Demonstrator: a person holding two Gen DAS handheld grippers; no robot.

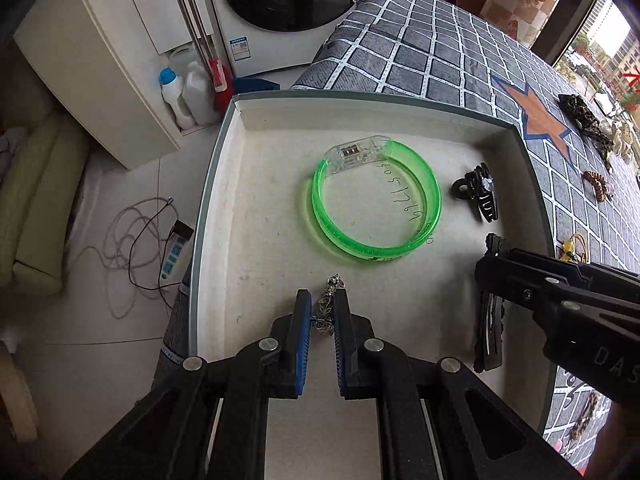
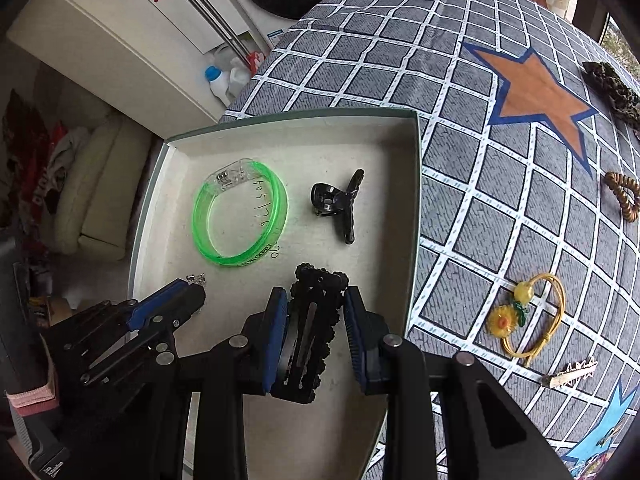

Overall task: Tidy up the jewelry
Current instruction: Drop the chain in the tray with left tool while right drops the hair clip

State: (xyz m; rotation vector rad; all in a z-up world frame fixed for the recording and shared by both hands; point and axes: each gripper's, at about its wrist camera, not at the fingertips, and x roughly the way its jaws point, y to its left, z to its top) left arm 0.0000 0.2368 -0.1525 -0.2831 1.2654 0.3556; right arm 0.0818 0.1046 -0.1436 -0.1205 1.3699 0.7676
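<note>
A shallow white box (image 1: 224, 184) (image 2: 412, 208) on the checked tablecloth holds a green bangle (image 1: 376, 200) (image 2: 240, 216) and a small black claw clip (image 1: 478, 192) (image 2: 340, 204). My left gripper (image 1: 322, 304) (image 2: 192, 288) is shut on a small silver chain ornament (image 1: 328, 308) just above the box floor. My right gripper (image 2: 316, 300) (image 1: 492, 276) has a large black beaded hair clip (image 2: 312, 332) (image 1: 488, 332) between its fingers, which stand slightly apart from it; the clip lies on the box floor.
On the cloth to the right lie a yellow flower hair tie (image 2: 528, 316), a brown coil tie (image 2: 624, 196), a leopard scrunchie (image 2: 612, 88), and a silver hair pin (image 2: 572, 372). The floor lies beyond the box's left edge, with cables (image 1: 132, 248) and bottles (image 1: 176, 96).
</note>
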